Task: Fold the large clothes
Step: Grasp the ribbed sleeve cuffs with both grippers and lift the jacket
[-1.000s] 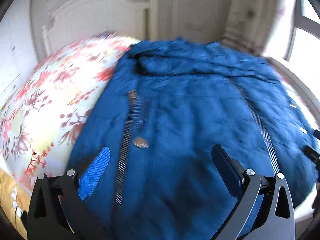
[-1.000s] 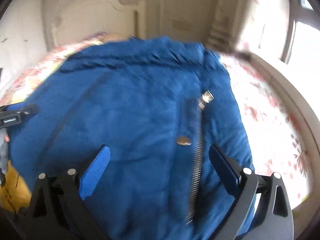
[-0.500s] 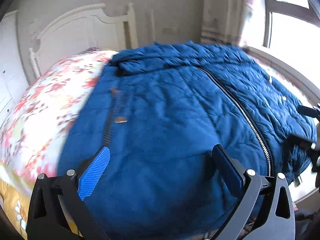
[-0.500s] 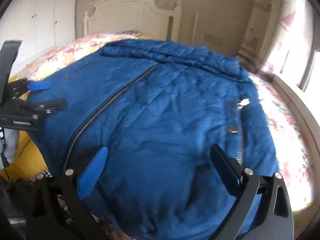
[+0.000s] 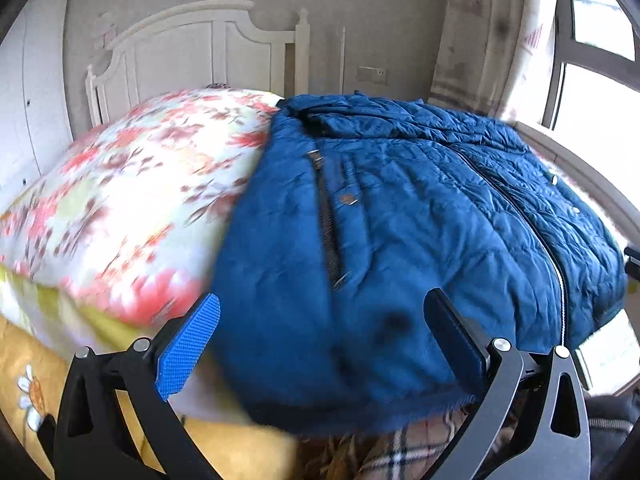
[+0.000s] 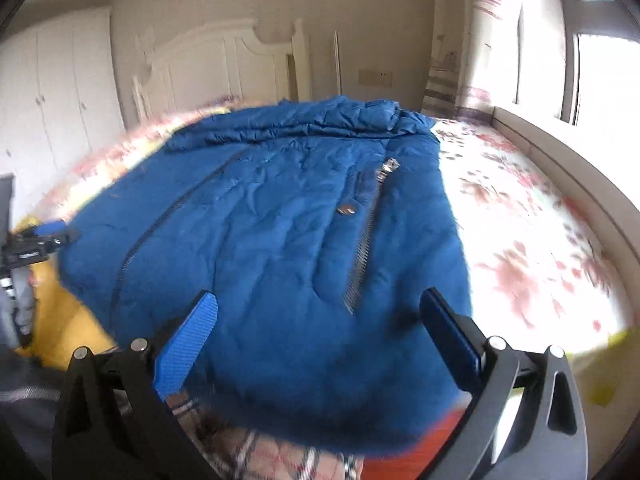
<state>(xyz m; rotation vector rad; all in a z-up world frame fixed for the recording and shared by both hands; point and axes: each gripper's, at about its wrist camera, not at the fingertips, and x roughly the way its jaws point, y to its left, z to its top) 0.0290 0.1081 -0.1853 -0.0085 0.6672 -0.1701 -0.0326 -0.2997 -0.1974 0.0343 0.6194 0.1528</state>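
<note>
A large blue quilted jacket (image 5: 420, 216) lies spread front-up on the bed, collar toward the headboard, its centre zipper (image 5: 516, 204) closed. In the right wrist view the same jacket (image 6: 260, 224) fills the middle, with a pocket zipper (image 6: 368, 232) on its right side. My left gripper (image 5: 324, 320) is open, hovering just short of the jacket's hem on its left side. My right gripper (image 6: 318, 316) is open too, over the hem on the right side. Neither holds anything. The left gripper (image 6: 44, 232) also shows at the left edge of the right wrist view.
The bed carries a floral cover (image 5: 132, 200); a white headboard (image 5: 192, 44) stands behind. A plaid cloth (image 5: 404, 448) and a yellow sheet (image 5: 24, 380) hang at the foot. A window ledge (image 6: 560, 160) runs along the right, and white wardrobes (image 6: 60, 92) stand on the left.
Both grippers have drawn back toward the foot of the bed and apart, from over the jacket's middle to its hem. Both stayed open.
</note>
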